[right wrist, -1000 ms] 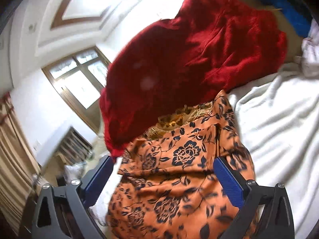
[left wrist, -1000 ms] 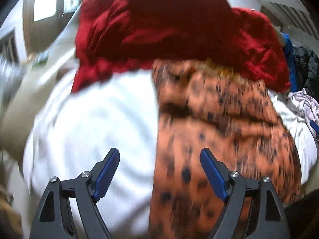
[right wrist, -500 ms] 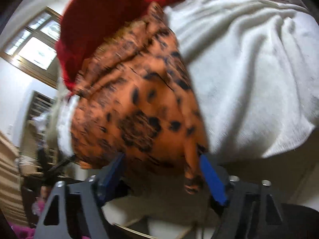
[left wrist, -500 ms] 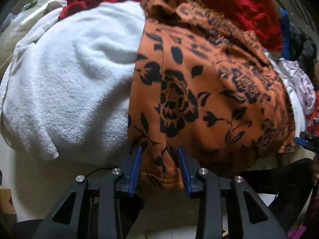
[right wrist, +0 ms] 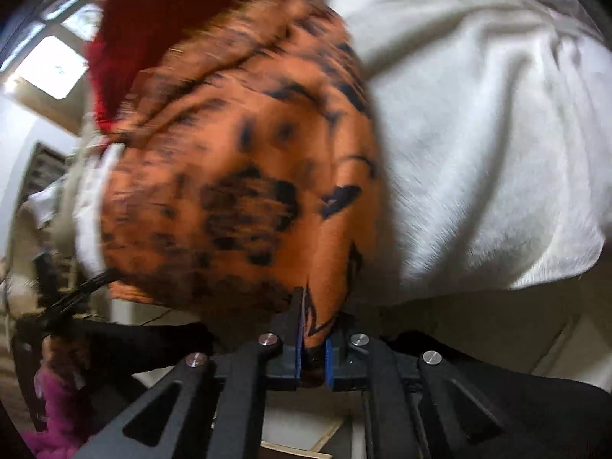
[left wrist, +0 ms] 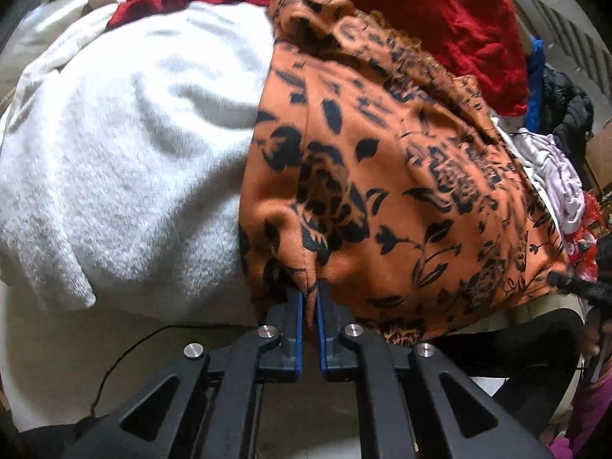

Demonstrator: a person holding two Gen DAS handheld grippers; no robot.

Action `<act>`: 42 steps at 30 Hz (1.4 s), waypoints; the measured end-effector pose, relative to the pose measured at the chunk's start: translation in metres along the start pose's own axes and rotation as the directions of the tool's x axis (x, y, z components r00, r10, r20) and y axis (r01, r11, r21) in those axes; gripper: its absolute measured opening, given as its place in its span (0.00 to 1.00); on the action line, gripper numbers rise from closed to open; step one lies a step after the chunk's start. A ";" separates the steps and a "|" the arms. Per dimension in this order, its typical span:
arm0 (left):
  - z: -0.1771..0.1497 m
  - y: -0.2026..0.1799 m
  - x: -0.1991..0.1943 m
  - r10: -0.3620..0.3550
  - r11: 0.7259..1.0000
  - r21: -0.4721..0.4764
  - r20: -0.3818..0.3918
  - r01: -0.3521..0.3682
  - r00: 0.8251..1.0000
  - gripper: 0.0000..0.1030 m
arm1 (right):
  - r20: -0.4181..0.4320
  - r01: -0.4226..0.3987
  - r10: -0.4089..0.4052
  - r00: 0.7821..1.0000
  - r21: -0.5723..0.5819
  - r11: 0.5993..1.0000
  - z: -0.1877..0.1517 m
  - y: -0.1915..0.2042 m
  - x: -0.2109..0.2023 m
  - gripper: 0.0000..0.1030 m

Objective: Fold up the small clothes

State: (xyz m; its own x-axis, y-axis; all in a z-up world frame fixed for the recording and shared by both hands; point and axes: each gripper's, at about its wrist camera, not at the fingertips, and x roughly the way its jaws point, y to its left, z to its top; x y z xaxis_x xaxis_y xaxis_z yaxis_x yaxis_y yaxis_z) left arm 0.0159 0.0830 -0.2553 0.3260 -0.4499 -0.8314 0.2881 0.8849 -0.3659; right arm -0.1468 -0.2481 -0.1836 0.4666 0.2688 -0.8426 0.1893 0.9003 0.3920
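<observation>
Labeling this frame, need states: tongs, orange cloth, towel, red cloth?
left tongs: shut on the near edge of the orange cloth.
right tongs: shut on the same cloth's near edge.
orange cloth: crumpled, unfolded, draped over the white towel.
white towel: spread out, rumpled, under the orange cloth.
red cloth: bunched up behind both.

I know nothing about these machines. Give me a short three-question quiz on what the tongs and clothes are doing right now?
1. True or false: the left tongs are shut on the orange floral garment.
2. What grips that garment's other edge?
3. It lies on: A) white towel B) bare floor C) blue jacket.

Key:
1. True.
2. The right tongs, also shut on it.
3. A.
</observation>
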 end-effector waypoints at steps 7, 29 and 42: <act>0.021 0.006 -0.047 -0.182 0.982 -0.029 0.114 0.186 0.977 0.05 | 0.169 -0.244 0.249 0.954 -0.051 0.969 0.033 0.032 -0.057 0.08; 0.361 0.038 0.054 -0.180 0.947 -0.221 0.233 0.233 0.956 0.08 | 0.514 -0.317 0.135 0.847 0.286 0.904 0.339 -0.063 0.011 0.08; 0.353 0.059 0.014 0.084 0.911 -0.402 0.405 0.094 0.910 0.58 | 0.506 -0.254 0.116 0.855 0.212 0.944 0.343 -0.071 0.008 0.11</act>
State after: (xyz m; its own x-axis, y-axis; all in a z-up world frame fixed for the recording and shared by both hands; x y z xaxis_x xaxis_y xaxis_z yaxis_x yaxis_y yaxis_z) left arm 0.3548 0.0862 -0.1408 0.6856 -0.3836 -0.6187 -0.0686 0.8121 -0.5795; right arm 0.1404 -0.4274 -0.0917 0.8577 0.1614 -0.4881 0.2432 0.7092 0.6618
